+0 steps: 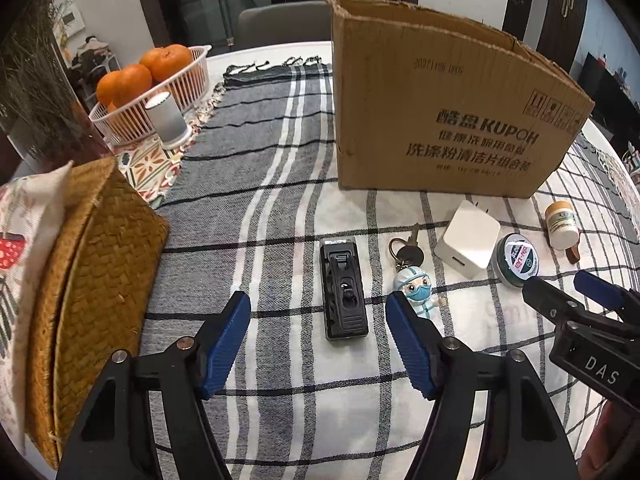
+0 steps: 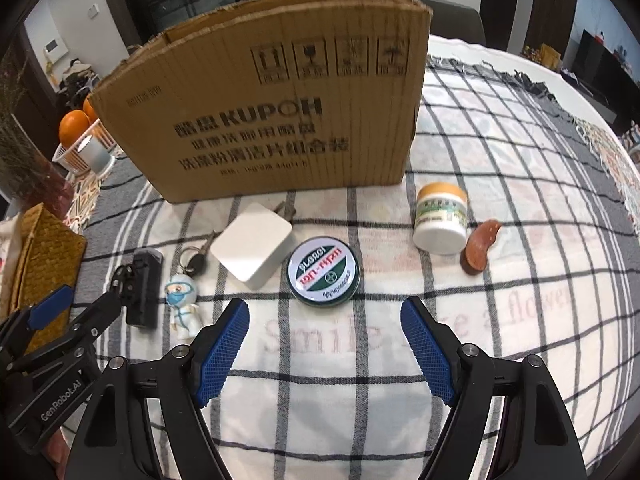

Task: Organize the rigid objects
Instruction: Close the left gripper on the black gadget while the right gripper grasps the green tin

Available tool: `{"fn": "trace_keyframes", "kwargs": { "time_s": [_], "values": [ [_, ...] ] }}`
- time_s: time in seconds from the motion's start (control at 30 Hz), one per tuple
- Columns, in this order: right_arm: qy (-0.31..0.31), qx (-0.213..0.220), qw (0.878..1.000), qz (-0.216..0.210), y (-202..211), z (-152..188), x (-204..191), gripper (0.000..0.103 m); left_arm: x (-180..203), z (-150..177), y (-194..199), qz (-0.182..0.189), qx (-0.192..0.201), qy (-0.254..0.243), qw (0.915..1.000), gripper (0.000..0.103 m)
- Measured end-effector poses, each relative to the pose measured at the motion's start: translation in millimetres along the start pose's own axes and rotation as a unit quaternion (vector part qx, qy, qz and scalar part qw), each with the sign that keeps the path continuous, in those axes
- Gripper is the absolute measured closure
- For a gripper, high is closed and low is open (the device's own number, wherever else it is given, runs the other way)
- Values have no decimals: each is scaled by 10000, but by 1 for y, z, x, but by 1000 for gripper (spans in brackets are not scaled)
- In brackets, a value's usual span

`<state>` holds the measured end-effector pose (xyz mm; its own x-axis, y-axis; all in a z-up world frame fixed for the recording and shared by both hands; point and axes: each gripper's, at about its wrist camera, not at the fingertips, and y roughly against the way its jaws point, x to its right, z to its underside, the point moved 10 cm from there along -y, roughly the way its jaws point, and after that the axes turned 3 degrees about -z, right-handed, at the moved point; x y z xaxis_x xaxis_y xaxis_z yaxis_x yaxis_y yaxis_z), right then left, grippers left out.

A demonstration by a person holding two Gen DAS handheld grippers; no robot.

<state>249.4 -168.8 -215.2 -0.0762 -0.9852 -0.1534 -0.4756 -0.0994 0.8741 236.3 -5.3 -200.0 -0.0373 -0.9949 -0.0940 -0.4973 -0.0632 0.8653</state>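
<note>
Cardboard box, open at the top, is stood on the checked worktop well beyond both sets of jaws, and is judged to be where the small things belong. Nearer, a row is laid out: a black clip-like holder straight ahead of the left gripper, then a white charger, a round tin just ahead of the right gripper, a small jar, a key ring with a masked figure and a brown piece. Both sets of jaws are spread apart with nothing between them. For a sound pickup, the holder's narrow sides should be straddled squarely, and the tin should be centred between the pads before closing.
</note>
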Motion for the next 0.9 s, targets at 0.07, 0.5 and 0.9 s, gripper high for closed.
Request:
{"fn": "trace_keyframes", "kwargs": {
  "time_s": [0.07,0.5,0.9],
  "values": [
    [-4,-53,10000,22,-5,2,2,24,2,1,-5,3,-43,-18,10000,38],
    [98,-73,9996,239,-23,-2,9,24,10,2,-40,132,-347,30,9993,51],
    [126,-125,9996,224,-38,-7,10,26,16,-1,-56,337,-476,51,9983,73]
  ]
}}
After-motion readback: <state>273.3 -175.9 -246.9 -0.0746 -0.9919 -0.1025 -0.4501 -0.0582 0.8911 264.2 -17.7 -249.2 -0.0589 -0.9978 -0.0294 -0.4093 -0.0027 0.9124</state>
